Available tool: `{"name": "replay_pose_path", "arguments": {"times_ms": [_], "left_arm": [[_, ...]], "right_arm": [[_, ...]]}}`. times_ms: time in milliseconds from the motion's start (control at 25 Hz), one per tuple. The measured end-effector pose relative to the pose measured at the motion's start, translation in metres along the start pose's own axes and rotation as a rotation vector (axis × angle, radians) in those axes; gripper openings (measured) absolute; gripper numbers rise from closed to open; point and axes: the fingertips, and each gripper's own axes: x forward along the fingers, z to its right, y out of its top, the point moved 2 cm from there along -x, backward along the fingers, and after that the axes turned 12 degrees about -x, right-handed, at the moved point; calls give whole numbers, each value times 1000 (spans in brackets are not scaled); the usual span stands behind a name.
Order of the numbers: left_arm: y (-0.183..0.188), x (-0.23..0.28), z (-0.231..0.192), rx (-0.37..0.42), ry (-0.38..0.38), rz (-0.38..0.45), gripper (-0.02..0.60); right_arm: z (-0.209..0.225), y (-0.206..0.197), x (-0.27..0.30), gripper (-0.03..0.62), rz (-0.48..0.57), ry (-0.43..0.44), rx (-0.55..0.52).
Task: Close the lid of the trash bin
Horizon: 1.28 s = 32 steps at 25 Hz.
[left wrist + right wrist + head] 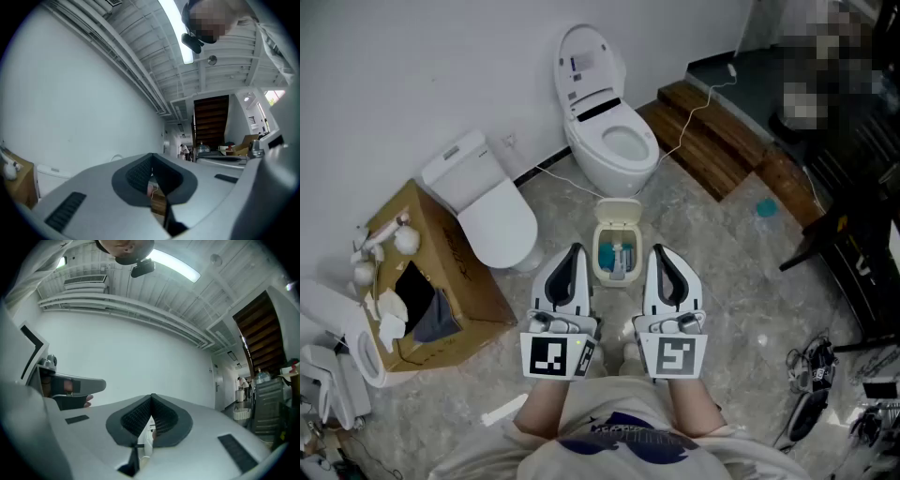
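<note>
Closest to the person, the left tongs [573,253] and the right tongs [660,253] are held side by side just in front of the body, both pointing forward over the floor [731,281]. In the left gripper view the left tongs [151,157] have their two ribbed pads pressed together at the tip, with nothing between them. The right gripper view shows the same for the right tongs [151,397]: pressed together and empty. Both of those cameras look up at wall and ceiling, so neither shows the bin.

Just beyond the two tips, and between them, the trash bin [617,272] stands on the floor. Its lid [618,212] is tipped up and back at the far edge, leaving the mouth open (blue and pale rubbish [616,255] shows inside). Neither pair of tongs touches the bin or the lid.

To the left sits a cardboard box [459,300]. Farther off are a toilet with its cover down [487,211] and, behind the bin, a toilet with its cover up [605,122] against the wall.

Judged by how it lies, the lid is not where the task wants it. What is left is the whole closing: reaching the raised lid and bringing it down over the mouth.
</note>
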Motion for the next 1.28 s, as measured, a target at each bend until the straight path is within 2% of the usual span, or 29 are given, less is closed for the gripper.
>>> {"name": "replay_pose_path", "arguments": {"times_ms": [320, 560, 600, 640, 680, 720, 760, 800, 960, 1160, 1280], "left_arm": [[-1, 1, 2, -1, -5, -7, -2], [-3, 0, -4, 5, -21, -33, 0], [-1, 1, -7, -5, -27, -34, 13], [2, 3, -11, -15, -29, -31, 93], [5, 4, -16, -21, -27, -27, 198], [9, 5, -20, -20, -22, -23, 289], [13, 5, -25, -15, -12, -17, 326], [17, 4, -31, -11, 2, -9, 337], [19, 5, -45, -33, 44, -4, 341], [1, 17, -27, -33, 21, -50, 341], [-9, 34, -12, -32, 18, -56, 341]], "right_arm": [[1, -5, 0, -2, -26, 1, -1], [6, -13, -1, 5, -13, 48, 109], [9, -15, 0, 59, -14, 57, 110], [12, -16, 2, 235, -16, 70, 110], [16, -18, 3, 420, -19, 82, 110], [21, -20, 3, 464, -24, 87, 107], [27, -22, 1, 465, -27, 82, 103], [33, -23, -1, 464, -28, 71, 98], [45, -28, -3, 449, -33, 50, 96], [47, -32, -1, 433, -37, 83, 76], [67, -37, 0, 425, -38, 88, 65]]}}
